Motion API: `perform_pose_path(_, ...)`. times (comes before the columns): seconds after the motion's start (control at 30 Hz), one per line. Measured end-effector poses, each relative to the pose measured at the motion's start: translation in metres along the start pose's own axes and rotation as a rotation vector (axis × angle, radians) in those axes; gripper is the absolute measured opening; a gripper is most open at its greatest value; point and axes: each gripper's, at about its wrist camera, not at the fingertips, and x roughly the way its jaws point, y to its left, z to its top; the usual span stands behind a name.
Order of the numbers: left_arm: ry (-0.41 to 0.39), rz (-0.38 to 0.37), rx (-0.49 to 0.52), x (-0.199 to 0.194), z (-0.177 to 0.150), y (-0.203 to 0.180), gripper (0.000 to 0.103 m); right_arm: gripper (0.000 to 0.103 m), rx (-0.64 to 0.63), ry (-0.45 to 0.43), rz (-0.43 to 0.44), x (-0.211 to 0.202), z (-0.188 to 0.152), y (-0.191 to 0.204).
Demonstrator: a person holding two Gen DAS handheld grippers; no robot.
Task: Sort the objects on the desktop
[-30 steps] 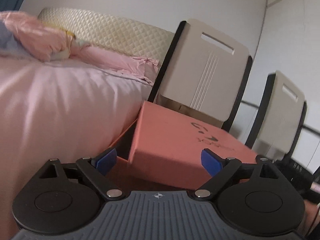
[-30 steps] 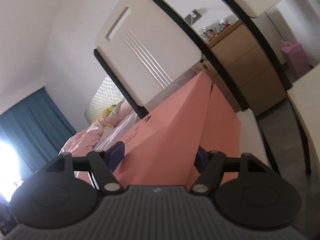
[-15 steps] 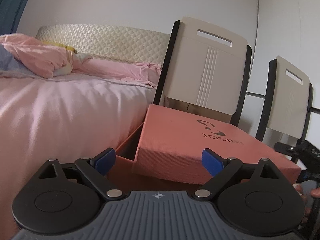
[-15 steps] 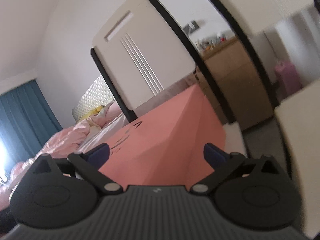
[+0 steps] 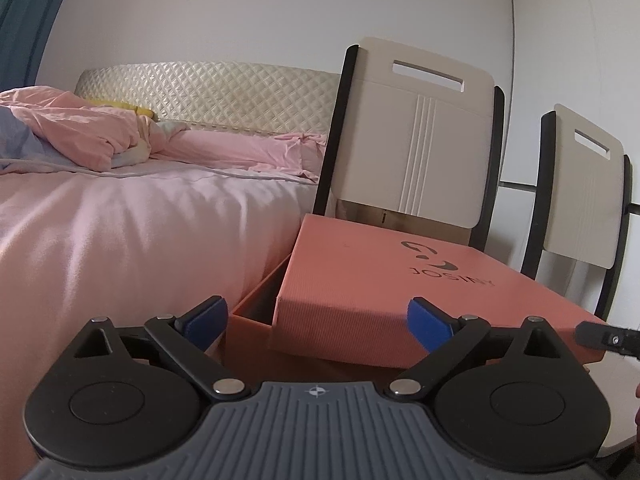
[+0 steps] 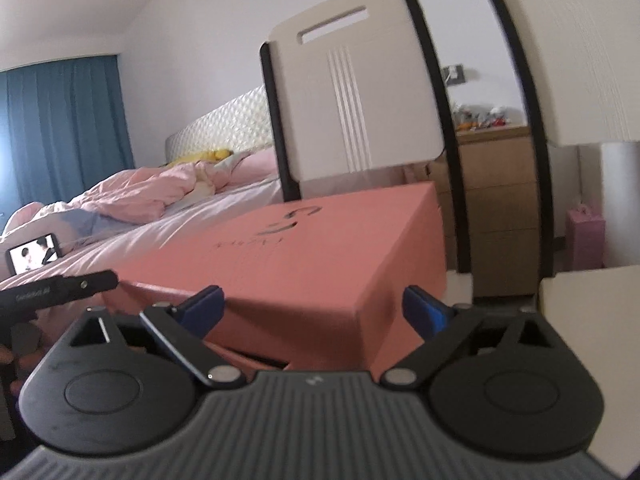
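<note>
A salmon-pink shoe box lid (image 5: 384, 276) marked JOSINY lies askew on its open box (image 5: 256, 312), leaving a gap at the left end. My left gripper (image 5: 316, 316) is open, its blue pads either side of the lid's near short end, not touching. The lid (image 6: 304, 248) also fills the right wrist view. My right gripper (image 6: 312, 308) is open around the lid's other end, its pads apart from it. The right gripper's tip (image 5: 608, 338) shows at the right edge of the left wrist view.
A bed with pink sheets (image 5: 120, 220) lies to the left of the box. Two cream chair backs (image 5: 416, 148) with black frames stand behind it. A wooden dresser (image 6: 496, 184) is at the back, a phone (image 6: 34, 256) on the bed, a white tabletop (image 6: 592, 320) at right.
My right gripper has opened from around the lid and swung level. The lid has settled flatter onto the box. My left gripper has drawn back slightly, still open.
</note>
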Motion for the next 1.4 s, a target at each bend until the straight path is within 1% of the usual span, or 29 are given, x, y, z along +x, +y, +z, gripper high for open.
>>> perform_pose_path(0.07, 0.014, 0.016, 0.01, 0.002, -0.001, -0.001, 0.098, 0.089, -0.02, 0.005, -0.004, 0.0, 0.0, 0.005)
perform_pose_path(0.13, 0.012, 0.016, 0.009, 0.0, -0.001, -0.001, 0.098, 0.081, -0.047, 0.009, -0.007, 0.0, -0.001, 0.011)
perform_pose_path(0.17, 0.008, 0.012, 0.007, -0.001, -0.001, -0.001, 0.098, 0.08, -0.064, 0.011, -0.009, 0.001, -0.002, 0.014)
perform_pose_path(0.23, 0.007, 0.01, 0.007, -0.001, -0.001, -0.001, 0.098, 0.073, -0.104, 0.016, -0.01, 0.001, -0.005, 0.021)
perform_pose_path(0.3, 0.017, 0.016, 0.013, 0.0, -0.002, -0.001, 0.098, 0.071, -0.123, 0.023, -0.004, 0.003, -0.006, 0.026)
perform_pose_path(0.6, 0.026, 0.015, 0.016, 0.0, -0.002, -0.001, 0.098, 0.073, -0.128, 0.025, -0.005, 0.008, -0.005, 0.029)
perform_pose_path(0.83, 0.028, 0.016, 0.017, 0.001, -0.002, -0.001, 0.098, 0.073, -0.22, 0.044, -0.024, 0.009, -0.007, 0.038)
perform_pose_path(1.1, 0.036, 0.015, 0.021, 0.003, -0.003, -0.002, 0.098, 0.073, -0.231, 0.06, -0.029, 0.009, -0.005, 0.043)
perform_pose_path(1.4, 0.047, 0.034, 0.027, 0.006, -0.004, -0.004, 0.098, 0.073, -0.223, 0.072, -0.035, 0.011, -0.003, 0.044)
